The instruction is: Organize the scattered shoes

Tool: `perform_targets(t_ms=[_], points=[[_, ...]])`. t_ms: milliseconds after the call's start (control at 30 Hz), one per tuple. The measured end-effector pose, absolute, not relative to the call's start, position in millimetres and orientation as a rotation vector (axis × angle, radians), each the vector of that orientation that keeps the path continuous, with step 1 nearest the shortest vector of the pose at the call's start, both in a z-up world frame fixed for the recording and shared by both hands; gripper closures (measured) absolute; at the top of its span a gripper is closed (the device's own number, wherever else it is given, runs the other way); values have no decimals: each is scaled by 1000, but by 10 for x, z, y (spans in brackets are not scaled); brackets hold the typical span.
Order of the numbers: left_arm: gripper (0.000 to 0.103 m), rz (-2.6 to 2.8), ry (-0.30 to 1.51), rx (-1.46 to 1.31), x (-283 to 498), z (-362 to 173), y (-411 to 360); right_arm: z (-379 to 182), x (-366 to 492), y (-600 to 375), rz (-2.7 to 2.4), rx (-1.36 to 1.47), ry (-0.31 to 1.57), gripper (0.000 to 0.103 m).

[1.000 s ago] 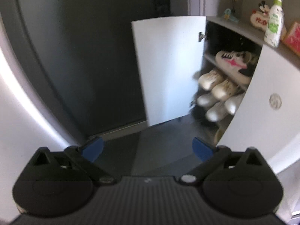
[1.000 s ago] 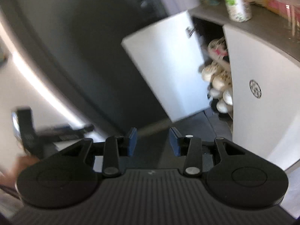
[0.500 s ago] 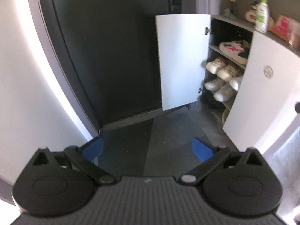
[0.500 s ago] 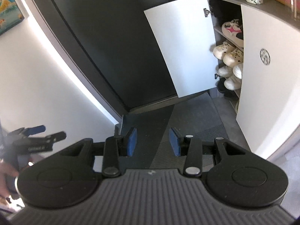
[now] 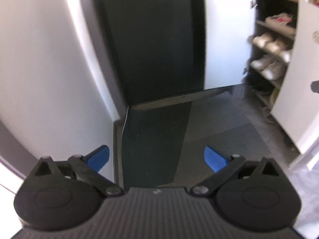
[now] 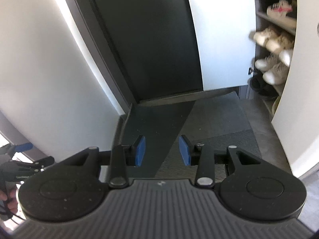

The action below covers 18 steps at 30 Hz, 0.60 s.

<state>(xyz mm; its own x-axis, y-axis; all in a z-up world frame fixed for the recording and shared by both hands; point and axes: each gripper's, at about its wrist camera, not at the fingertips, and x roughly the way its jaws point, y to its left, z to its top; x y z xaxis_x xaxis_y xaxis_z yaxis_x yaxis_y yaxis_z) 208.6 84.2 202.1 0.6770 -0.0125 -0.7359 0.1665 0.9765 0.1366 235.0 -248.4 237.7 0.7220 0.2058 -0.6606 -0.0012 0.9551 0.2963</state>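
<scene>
Door [image 5: 155, 39] ahead; mat [image 5: 219, 131] before it; cabinet [image 6: 287, 119] right, shoes [image 5: 269, 43] on shelves, apparently paired.

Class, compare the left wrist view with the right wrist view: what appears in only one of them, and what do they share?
Only the left wrist view shows the left tongs up close, spread wide and empty. Only the right wrist view shows the right tongs, narrower and empty, and a hand at its left edge. Both show the dark door, the open white cabinet door, the shelved pale shoes and the doormat.
</scene>
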Motion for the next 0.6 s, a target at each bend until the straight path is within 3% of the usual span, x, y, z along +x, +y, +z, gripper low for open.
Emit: perform_targets(t_ms=[133, 300, 467, 600], points=[[2, -93, 854, 128, 2031, 1089, 898, 1497, 2401, -2461, 135, 282, 752, 60], [2, -69, 817, 193, 1646, 503, 913, 620, 2306, -2324, 238, 321, 755, 60], [3, -14, 885, -5, 1098, 507, 1229, 413, 2232, -2196, 318, 405, 774, 60], [0, -19, 787, 75, 360, 755, 1266, 577, 1846, -2049, 394, 427, 690, 60]])
